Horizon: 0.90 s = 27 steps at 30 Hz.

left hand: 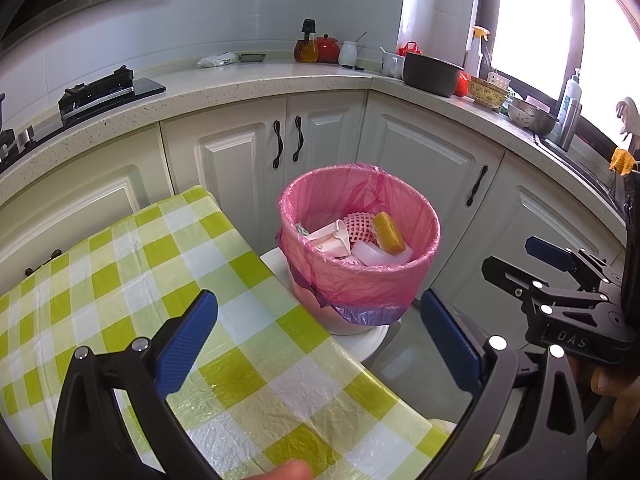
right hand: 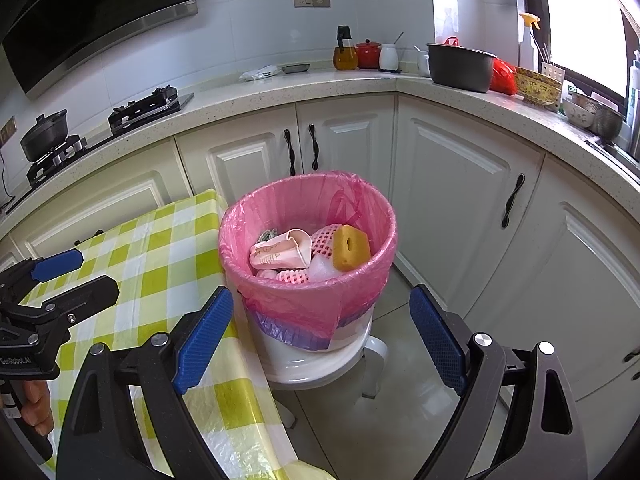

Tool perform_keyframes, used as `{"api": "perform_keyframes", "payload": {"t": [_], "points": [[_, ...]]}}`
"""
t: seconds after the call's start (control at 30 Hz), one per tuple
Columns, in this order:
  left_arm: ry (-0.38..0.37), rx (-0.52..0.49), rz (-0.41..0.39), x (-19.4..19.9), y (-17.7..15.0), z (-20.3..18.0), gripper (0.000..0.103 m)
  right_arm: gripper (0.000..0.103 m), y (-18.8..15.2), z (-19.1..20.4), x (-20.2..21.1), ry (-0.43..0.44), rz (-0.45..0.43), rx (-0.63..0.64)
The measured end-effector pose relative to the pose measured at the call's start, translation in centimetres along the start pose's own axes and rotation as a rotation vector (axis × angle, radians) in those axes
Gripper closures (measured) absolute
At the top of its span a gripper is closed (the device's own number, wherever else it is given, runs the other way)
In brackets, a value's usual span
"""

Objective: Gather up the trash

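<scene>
A bin with a pink liner [left hand: 360,268] [right hand: 308,292] stands on a white stool beside the table. In it lie a yellow sponge [left hand: 388,232] [right hand: 350,248], a crumpled pink paper cup [right hand: 280,254], pink foam netting [right hand: 322,240] and white foam. My left gripper [left hand: 320,336] is open and empty above the table edge, short of the bin. My right gripper [right hand: 322,332] is open and empty, in front of the bin. The right gripper also shows in the left wrist view [left hand: 520,264], and the left gripper in the right wrist view [right hand: 76,272].
The table has a green and white checked cloth [left hand: 140,280] [right hand: 160,256]. White cabinets [right hand: 460,184] and a counter with a dark pot [right hand: 460,66], jars and bowls curve behind the bin. A gas stove [right hand: 148,106] is at the left. Grey floor [right hand: 400,412] lies right of the stool.
</scene>
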State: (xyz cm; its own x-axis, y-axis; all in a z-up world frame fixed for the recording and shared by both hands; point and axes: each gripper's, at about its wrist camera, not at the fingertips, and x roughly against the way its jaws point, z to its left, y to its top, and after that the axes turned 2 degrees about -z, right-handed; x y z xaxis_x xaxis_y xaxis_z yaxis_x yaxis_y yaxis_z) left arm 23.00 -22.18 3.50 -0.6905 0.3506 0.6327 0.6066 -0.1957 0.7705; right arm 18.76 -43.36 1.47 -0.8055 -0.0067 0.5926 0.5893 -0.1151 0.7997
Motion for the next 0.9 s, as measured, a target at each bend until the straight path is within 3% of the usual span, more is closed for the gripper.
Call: {"api": "perform_keyframes", "payload": {"t": [0.9], "points": [[0.000,0.009,0.001,-0.12,0.03,0.13,0.005,0.018,0.16,-0.03,-0.30,0.003,0.001,0.008]]}}
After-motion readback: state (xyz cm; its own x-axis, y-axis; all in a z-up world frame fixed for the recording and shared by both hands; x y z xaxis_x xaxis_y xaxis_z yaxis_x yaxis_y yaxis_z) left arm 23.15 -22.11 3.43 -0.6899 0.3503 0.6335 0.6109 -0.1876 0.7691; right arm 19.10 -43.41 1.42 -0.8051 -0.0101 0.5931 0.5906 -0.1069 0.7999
